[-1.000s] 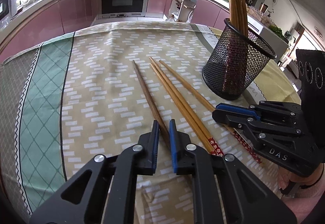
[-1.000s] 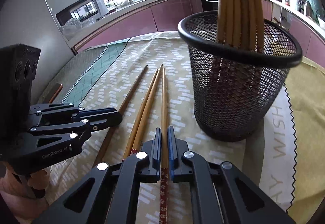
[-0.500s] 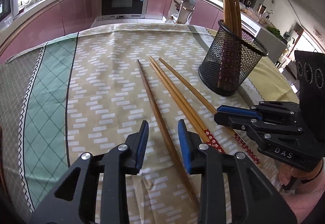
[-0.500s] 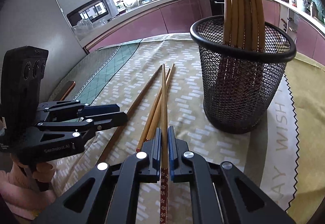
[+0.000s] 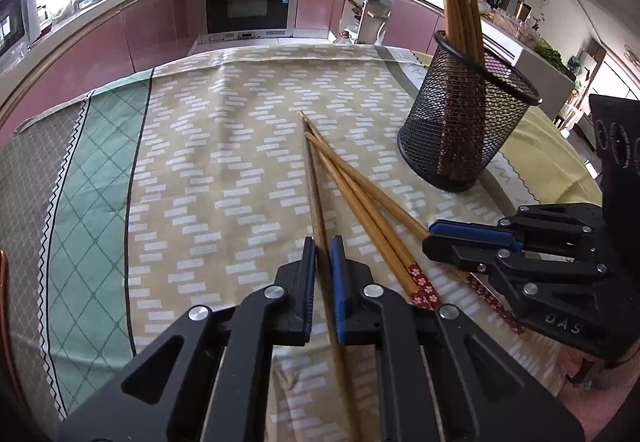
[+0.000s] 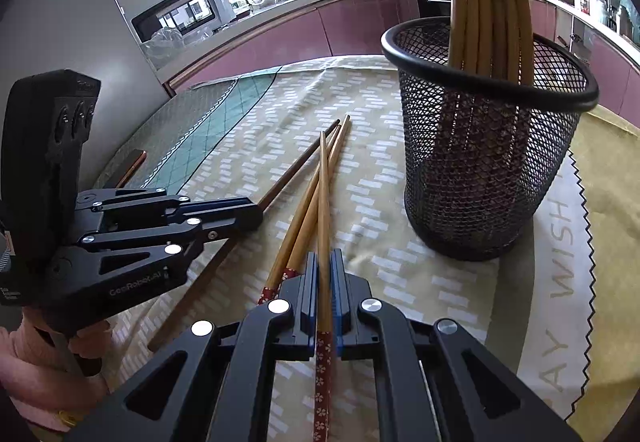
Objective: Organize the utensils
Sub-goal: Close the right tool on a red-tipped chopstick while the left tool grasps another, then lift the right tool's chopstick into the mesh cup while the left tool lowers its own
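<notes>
Four chopsticks lie on the tablecloth — one dark chopstick (image 5: 316,197) and three light bamboo chopsticks (image 5: 360,197) — beside one mesh holder (image 5: 464,121) and two grippers.

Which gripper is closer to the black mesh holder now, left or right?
Right. The right gripper sits just beside the black mesh holder, clamping a light chopstick. The left gripper is farther away, around the dark chopstick.
</notes>
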{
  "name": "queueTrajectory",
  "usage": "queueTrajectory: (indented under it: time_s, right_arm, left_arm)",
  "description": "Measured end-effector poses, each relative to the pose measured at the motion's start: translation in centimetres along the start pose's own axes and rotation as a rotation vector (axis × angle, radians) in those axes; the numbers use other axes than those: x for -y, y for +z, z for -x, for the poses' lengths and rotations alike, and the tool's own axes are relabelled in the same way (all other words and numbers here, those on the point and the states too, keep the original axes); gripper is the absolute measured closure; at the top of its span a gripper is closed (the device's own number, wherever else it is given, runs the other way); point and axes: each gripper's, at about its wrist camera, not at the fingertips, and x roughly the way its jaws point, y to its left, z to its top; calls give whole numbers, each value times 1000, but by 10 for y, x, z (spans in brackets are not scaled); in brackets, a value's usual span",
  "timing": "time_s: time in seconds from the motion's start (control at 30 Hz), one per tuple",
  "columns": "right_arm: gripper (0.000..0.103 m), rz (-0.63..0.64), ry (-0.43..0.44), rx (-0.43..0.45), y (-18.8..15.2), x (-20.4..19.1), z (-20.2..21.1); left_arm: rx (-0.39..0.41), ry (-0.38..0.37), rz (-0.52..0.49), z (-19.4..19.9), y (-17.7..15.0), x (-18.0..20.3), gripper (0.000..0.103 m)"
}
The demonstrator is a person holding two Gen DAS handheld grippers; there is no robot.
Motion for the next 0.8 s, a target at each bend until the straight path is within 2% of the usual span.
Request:
queueTrajectory:
  time_s: [0.17,0.37,0.63,0.8]
  right_arm:
    - [97,17,9,-11,-2,-1,3]
    - [94,26,3,-29,-1,-1,-1]
    - [94,32,1,-30,6,-2,-8]
    - [97,22,4,-17,5,1,-4]
  left_arm:
    - [0,-35,-31,9,-8,7,95]
    - [-25,-52,-49,2,-10,9,94]
    - [-41,-55,-55,-11,3,8,91]
    - [-45,-41,-56,-18,11,12,93]
